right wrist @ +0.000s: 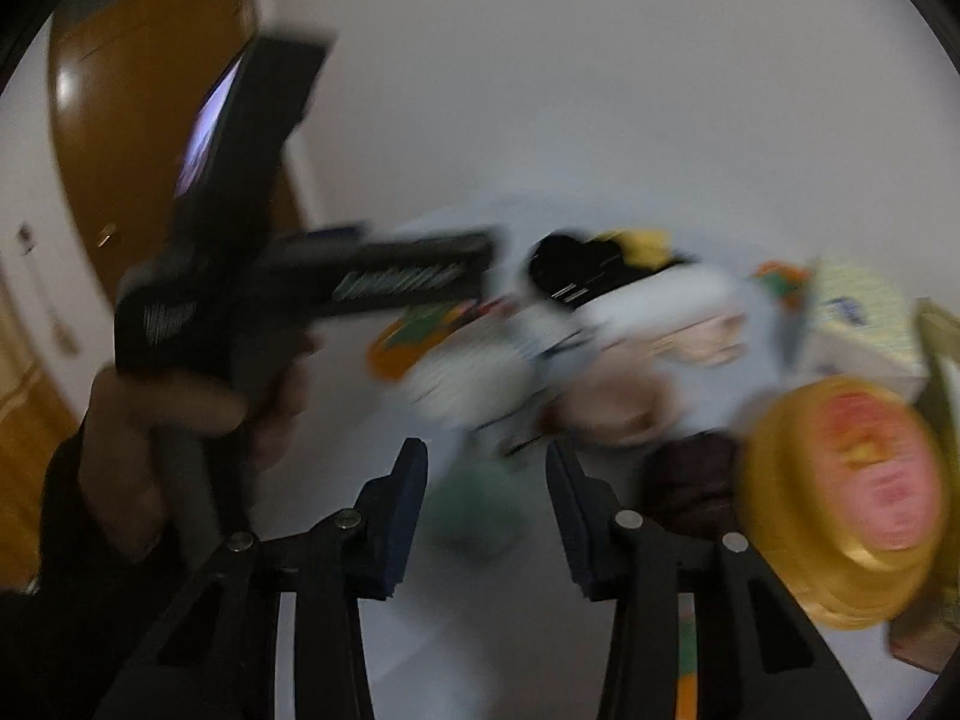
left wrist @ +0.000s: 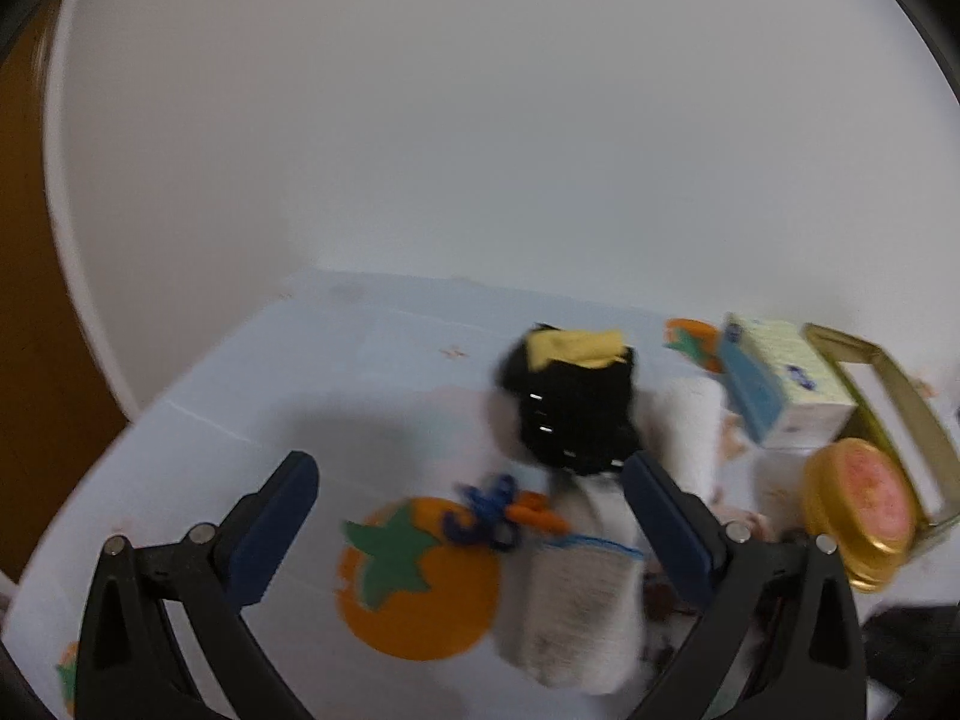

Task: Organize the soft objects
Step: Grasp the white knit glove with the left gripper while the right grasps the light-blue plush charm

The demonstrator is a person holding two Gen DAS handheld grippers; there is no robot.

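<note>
A black soft item with a yellow patch lies on the pale blue tablecloth. A folded white towel with a blue edge lies in front of it, with blue and orange yarn beside it. My left gripper is open and empty, above the orange fruit print. My right gripper is open and empty, above the cloth. The right wrist view is blurred; it shows the black item, white soft things and the left gripper's body held in a hand.
A tissue box, a gold round tin with a pink lid and a gold frame stand at the right. The tin also shows in the right wrist view. A white wall lies behind; a wooden door is at the left.
</note>
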